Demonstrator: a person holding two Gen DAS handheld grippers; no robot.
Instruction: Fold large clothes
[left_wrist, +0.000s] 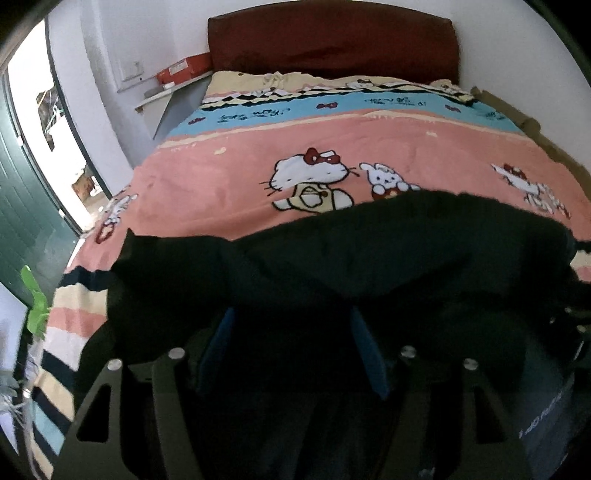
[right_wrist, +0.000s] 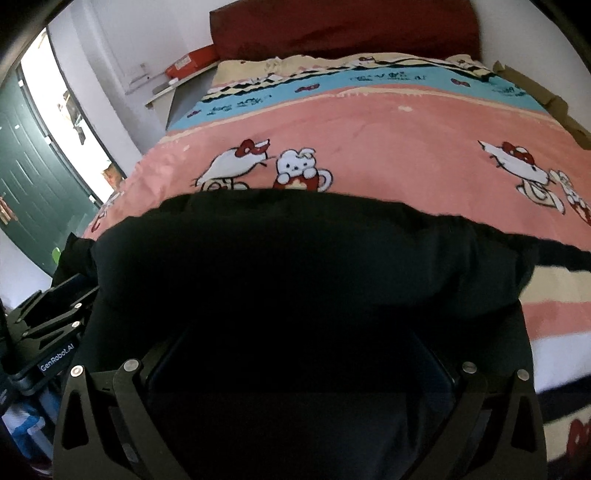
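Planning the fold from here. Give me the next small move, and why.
Probably draw the left gripper back out of the black garment, towards the bed's near edge. Its jaws stand wide, with dark cloth bunched over them rather than pinched, and the garment already lies heaped on the pink blanket. The right gripper has its grip hidden by cloth.

The fingertips of both grippers were buried under the bulky black fabric garment (left_wrist: 369, 251) in the lower frame.
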